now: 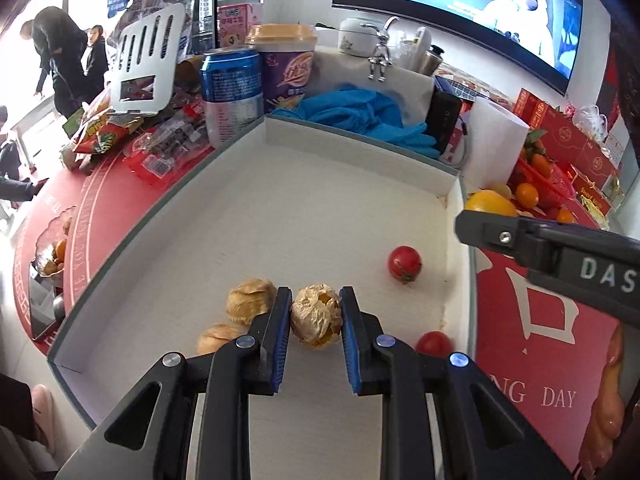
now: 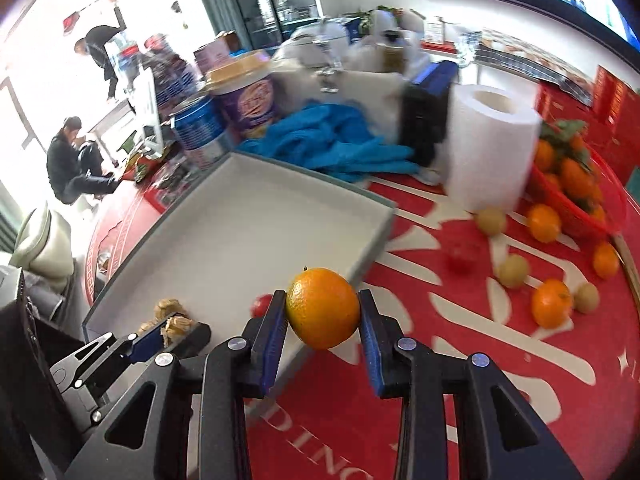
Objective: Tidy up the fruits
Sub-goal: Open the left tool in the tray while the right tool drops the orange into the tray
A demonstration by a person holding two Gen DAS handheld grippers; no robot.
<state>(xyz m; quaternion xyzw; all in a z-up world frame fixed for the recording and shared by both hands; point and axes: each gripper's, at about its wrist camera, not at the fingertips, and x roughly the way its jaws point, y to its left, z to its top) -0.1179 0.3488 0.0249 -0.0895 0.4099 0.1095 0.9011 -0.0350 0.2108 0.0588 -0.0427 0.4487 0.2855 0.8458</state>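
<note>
Over white tray (image 1: 320,216), both tongs tilt downward, gripping fruit.

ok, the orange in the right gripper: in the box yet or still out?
Out. The orange is clamped in the right gripper, lifted over the white box's near corner and the red tablecloth, resting on neither.

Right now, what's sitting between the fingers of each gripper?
In the left wrist view, a papery husked fruit sits clamped in the left gripper. In the right wrist view, an orange is held in the right gripper.
</note>
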